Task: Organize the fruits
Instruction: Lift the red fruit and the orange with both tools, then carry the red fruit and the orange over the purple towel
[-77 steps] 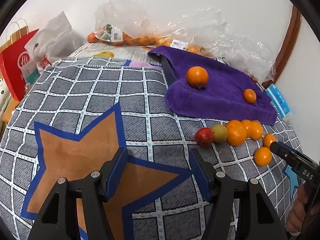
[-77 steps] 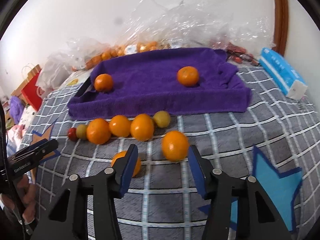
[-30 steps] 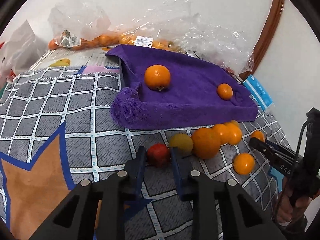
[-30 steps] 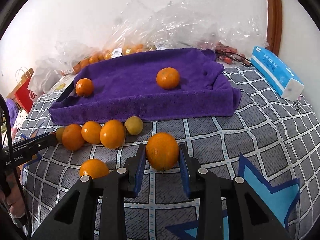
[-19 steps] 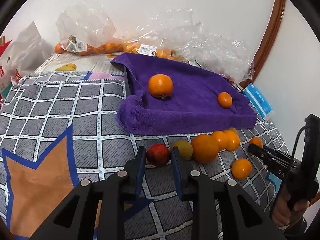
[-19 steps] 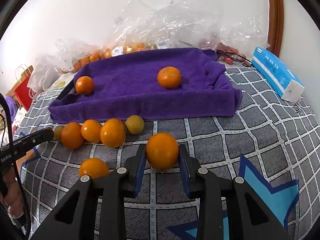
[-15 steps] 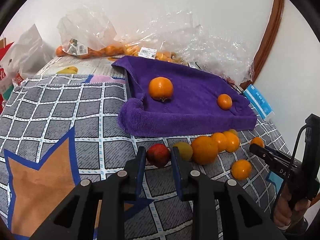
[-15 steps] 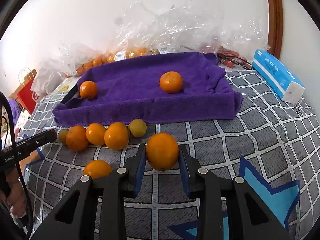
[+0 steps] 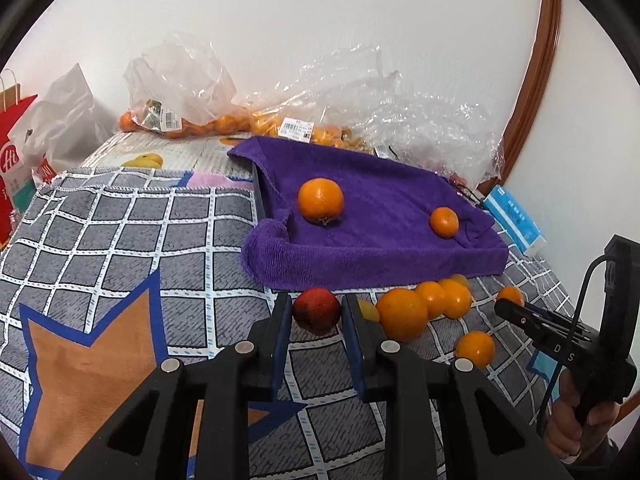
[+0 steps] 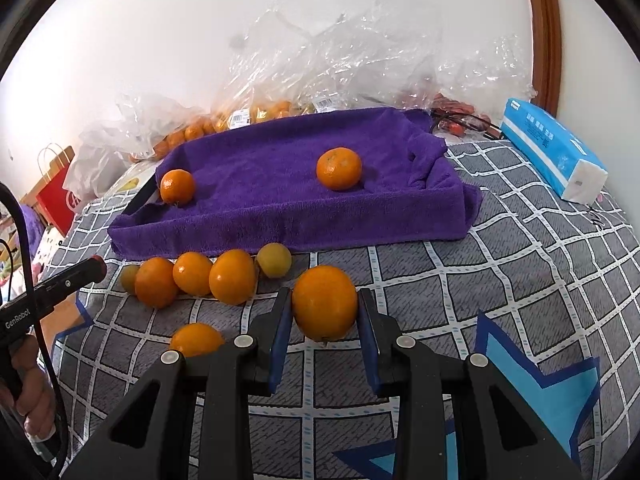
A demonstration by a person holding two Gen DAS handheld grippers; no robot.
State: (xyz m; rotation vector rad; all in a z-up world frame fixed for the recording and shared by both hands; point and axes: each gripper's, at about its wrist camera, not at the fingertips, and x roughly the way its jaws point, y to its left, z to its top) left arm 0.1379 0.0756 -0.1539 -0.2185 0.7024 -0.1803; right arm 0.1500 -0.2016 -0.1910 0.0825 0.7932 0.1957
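A grey checked blanket (image 9: pixel 120 236) with orange and blue stars covers the surface, set against a white wall with a curved wooden trim (image 9: pixel 536 60) at the right. Behind lie clear plastic bags (image 10: pixel 340 52) of oranges with barcode labels too small to read, a red paper bag (image 9: pixel 12 160) printed "Hi", and a blue tissue pack (image 10: pixel 552 152). The other gripper's body reads "GenRobot". A purple towel (image 10: pixel 280 184) draped over a tray holds 2 oranges. The left gripper (image 9: pixel 316 316) has its fingers clenched on a red fruit (image 9: pixel 317 311) just before the towel's near edge; the right gripper (image 10: pixel 325 312) grasps a large orange (image 10: pixel 324 302), stem end down, beside a row of loose oranges (image 10: pixel 192 276)
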